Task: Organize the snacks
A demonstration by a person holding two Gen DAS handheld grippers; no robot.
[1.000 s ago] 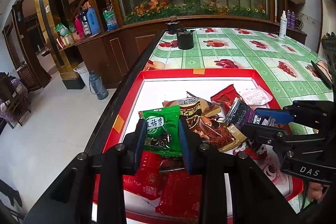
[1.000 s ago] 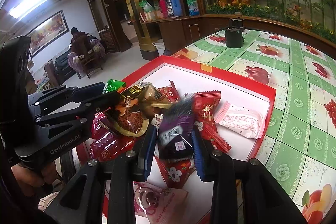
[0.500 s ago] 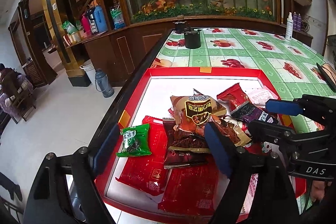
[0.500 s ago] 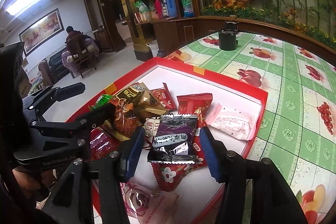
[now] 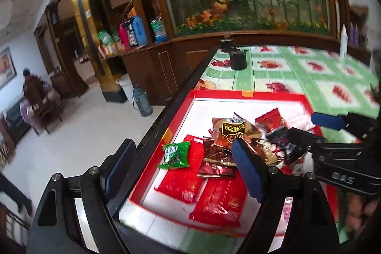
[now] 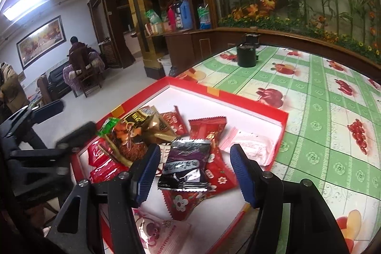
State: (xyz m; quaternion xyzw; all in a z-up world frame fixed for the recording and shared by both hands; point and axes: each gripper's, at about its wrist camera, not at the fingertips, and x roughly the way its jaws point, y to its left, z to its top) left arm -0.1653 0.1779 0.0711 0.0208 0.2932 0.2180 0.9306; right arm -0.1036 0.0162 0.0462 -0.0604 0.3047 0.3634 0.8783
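A red tray (image 5: 247, 95) with a white floor holds a heap of snack packets. My left gripper (image 5: 183, 166) is open and empty above the tray's near left corner. A green packet (image 5: 175, 155) lies loose on a red packet (image 5: 184, 180) between its fingers. My right gripper (image 6: 195, 170) is open and empty. A dark purple packet (image 6: 187, 164) lies flat between its fingers on red packets. A brown and gold packet (image 5: 232, 130) tops the heap. The tray (image 6: 228, 93) also shows in the right wrist view.
A pale pink packet (image 6: 250, 149) lies at the tray's right side and a pink bear packet (image 6: 157, 233) at its near end. A black canister (image 6: 247, 56) stands far back on the green fruit-print tablecloth (image 6: 321, 111). The table edge drops to the floor on the left.
Both grippers opened and let go: the left dropped the green packet, the right dropped the dark purple packet. Both then pulled back and up from the tray.
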